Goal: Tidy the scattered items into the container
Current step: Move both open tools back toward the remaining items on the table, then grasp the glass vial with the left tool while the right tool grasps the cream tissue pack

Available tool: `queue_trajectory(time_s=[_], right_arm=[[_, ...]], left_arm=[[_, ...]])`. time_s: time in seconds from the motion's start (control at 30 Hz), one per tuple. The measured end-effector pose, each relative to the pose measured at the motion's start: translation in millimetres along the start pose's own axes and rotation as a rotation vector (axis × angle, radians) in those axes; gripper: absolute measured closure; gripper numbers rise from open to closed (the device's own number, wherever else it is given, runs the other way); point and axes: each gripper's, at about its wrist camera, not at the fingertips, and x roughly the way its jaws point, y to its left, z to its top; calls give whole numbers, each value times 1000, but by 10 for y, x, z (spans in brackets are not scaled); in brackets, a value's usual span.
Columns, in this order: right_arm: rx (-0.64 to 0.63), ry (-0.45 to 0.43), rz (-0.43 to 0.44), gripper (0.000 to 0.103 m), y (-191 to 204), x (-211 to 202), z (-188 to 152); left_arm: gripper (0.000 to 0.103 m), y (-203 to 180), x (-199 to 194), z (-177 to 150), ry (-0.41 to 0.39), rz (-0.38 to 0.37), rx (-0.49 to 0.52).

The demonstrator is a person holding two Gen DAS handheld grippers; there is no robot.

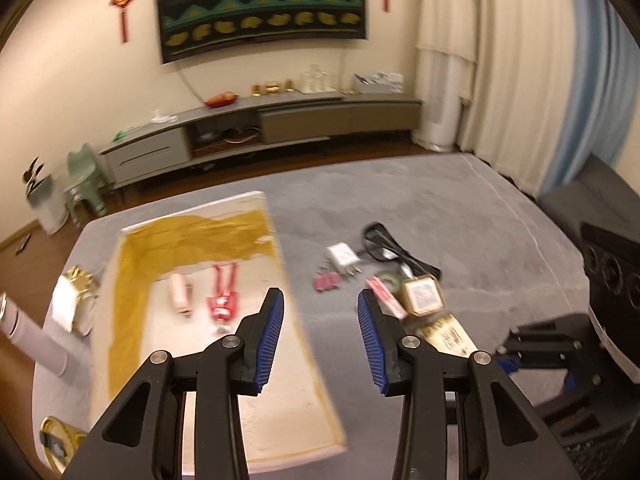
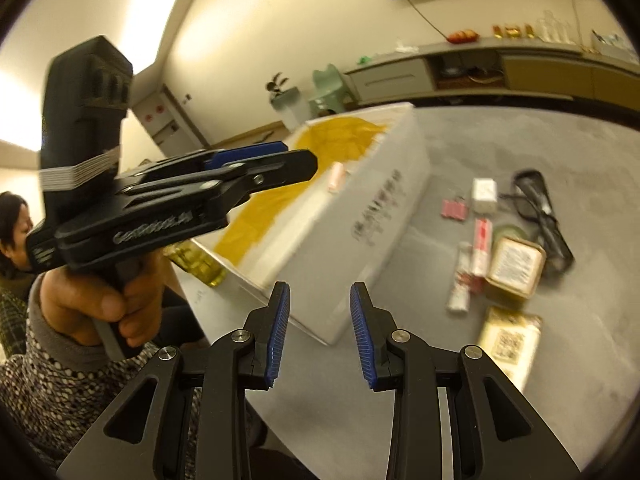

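1. Nearest in the left wrist view, the left tool (image 1: 320, 340) hangs with its blue ribbed pads spread wide and nothing between them, above the right wall of the large white cardboard box with mustard-yellow lining (image 1: 308, 360).
2. The right tool (image 2: 320, 336) is likewise gaping and empty, poised over the grey felt-covered surface (image 2: 520, 140) just off the box's near corner. In that view the person's hand (image 2: 100, 304) grips the left tool's handle.
3. Inside the box lie a small red-and-white doll-like figure (image 1: 222, 304) and a pale pink cylindrical tube (image 1: 179, 292).
4. To the right of the box, still scattered on the surface: a cream packet printed with a QR code (image 2: 510, 340), a square gold-rimmed tin (image 2: 516, 266), a red-and-white slim carton (image 2: 481, 246), a small pink foil packet (image 2: 455, 210), a white plug adapter (image 2: 485, 195), and farthest, a coiled black cable (image 2: 540, 208).
5. Left of the box sit gold-wrapped packages (image 1: 76, 300), also outside it.
6. Risks, as I judge them: the items on the right lie touching or overlapping, so a wide closing could pinch two at once or knock the tin; the cable may snag on its neighbours; both views are blurred, so aim is uncertain; and the two tools are close enough to collide.
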Motion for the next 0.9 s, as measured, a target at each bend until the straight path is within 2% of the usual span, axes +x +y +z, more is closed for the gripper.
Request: queue_trajectory(time_s=[0.37, 0.57, 0.77, 0.9], right_arm=[[-10, 31, -203, 66, -338, -230, -278], [19, 65, -295, 62, -559, -179, -410], [51, 74, -392, 57, -752, -133, -407], [91, 84, -389, 54, -874, -68, -415]], left_arm=[[56, -574, 482, -68, 88, -76, 46], [55, -763, 786, -170, 142, -78, 41], [55, -731, 1114, -273, 185, -95, -56], [55, -608, 1339, -348, 210, -87, -147]])
